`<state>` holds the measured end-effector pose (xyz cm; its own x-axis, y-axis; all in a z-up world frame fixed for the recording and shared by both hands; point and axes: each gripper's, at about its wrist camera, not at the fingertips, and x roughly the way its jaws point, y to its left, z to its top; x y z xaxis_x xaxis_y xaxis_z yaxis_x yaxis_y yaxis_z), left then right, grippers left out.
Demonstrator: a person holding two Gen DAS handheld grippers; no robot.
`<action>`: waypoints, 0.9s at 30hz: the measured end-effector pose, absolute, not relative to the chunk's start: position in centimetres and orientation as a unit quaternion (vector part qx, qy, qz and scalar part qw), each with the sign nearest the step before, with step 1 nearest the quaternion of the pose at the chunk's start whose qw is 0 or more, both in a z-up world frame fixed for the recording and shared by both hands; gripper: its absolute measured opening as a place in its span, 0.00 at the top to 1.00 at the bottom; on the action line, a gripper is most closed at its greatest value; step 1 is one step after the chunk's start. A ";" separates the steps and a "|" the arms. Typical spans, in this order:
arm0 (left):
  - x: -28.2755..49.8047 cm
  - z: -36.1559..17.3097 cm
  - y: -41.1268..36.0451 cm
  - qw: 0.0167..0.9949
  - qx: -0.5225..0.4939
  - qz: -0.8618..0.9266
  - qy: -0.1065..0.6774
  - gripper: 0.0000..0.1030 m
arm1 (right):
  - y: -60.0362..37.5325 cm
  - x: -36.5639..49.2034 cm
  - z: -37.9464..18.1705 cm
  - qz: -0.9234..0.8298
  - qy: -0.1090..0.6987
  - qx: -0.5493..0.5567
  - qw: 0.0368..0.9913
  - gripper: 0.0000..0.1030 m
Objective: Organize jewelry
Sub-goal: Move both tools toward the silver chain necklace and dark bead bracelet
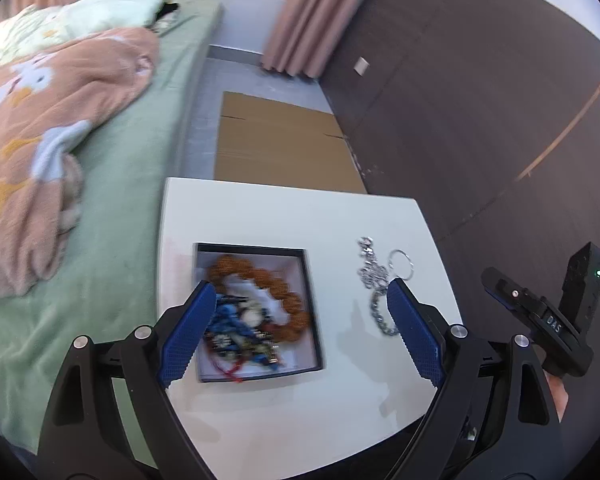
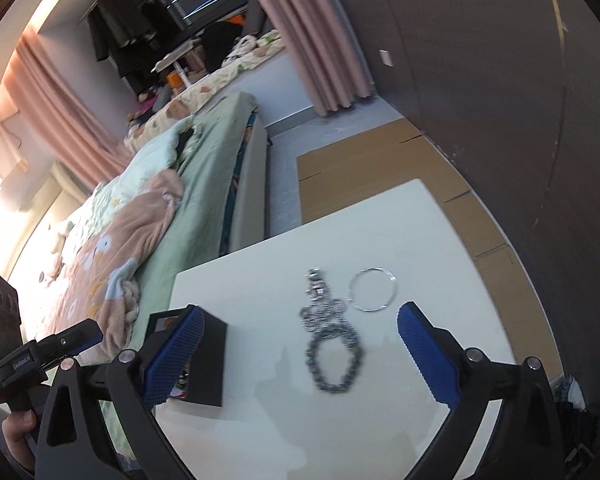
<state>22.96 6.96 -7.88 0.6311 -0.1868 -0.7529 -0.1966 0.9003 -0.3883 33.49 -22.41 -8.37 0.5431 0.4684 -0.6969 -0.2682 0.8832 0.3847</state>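
You hold both grippers, left [image 1: 300,304] and right [image 2: 298,334], spread wide and empty above the white table [image 1: 284,216]. The box [image 1: 256,312] of jewelry sits left; the chain [image 2: 332,332] and ring [image 2: 373,289] lie right, bed [image 1: 132,168] alongside.

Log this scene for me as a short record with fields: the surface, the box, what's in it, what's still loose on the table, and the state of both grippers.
surface: white table, beside a bed with a green sheet
box: black open box, on the table's bed side
box contents: orange bead bracelet over a blurred tangle of blue and red pieces
loose jewelry: silver chain and thin silver ring, lying on the table apart from the box
left gripper: open, fingers empty, above the box
right gripper: open, fingers empty, chain lying between and beyond them
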 end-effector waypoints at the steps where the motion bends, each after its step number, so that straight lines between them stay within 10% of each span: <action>1: 23.2 -7.9 6.5 0.875 -0.218 0.002 0.432 0.16 | -22.9 33.5 -8.8 0.208 0.429 0.122 0.870 0.08; 12: 27.0 -10.4 -0.7 0.861 -0.168 -0.043 0.478 0.16 | -27.9 33.8 -14.0 0.156 0.454 0.172 0.860 0.08; 17: 28.5 -12.1 -2.9 0.849 -0.162 -0.049 0.501 0.36 | -29.4 34.2 -14.6 0.142 0.460 0.187 0.856 0.08; 27: 31.4 -16.3 -7.0 0.827 -0.132 -0.053 0.545 0.43 | -30.6 34.3 -15.5 0.114 0.482 0.185 0.849 0.08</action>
